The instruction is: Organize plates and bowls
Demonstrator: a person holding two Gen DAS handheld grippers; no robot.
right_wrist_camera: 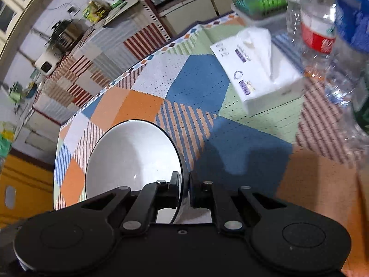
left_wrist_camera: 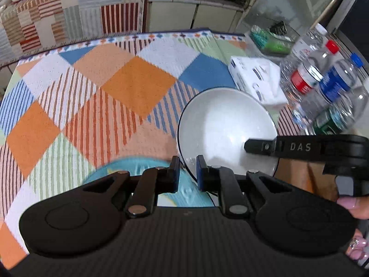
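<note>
A white bowl with a dark rim is held tilted above the patterned tablecloth. My left gripper is shut on its near rim. My right gripper is shut on the bowl's rim too; its finger reaches into the bowl from the right in the left wrist view. A light blue plate lies on the cloth under my left gripper, mostly hidden by it.
A white tissue pack lies at the right. Several plastic water bottles stand at the far right. A basket with green items sits behind them. The patterned cloth covers the table.
</note>
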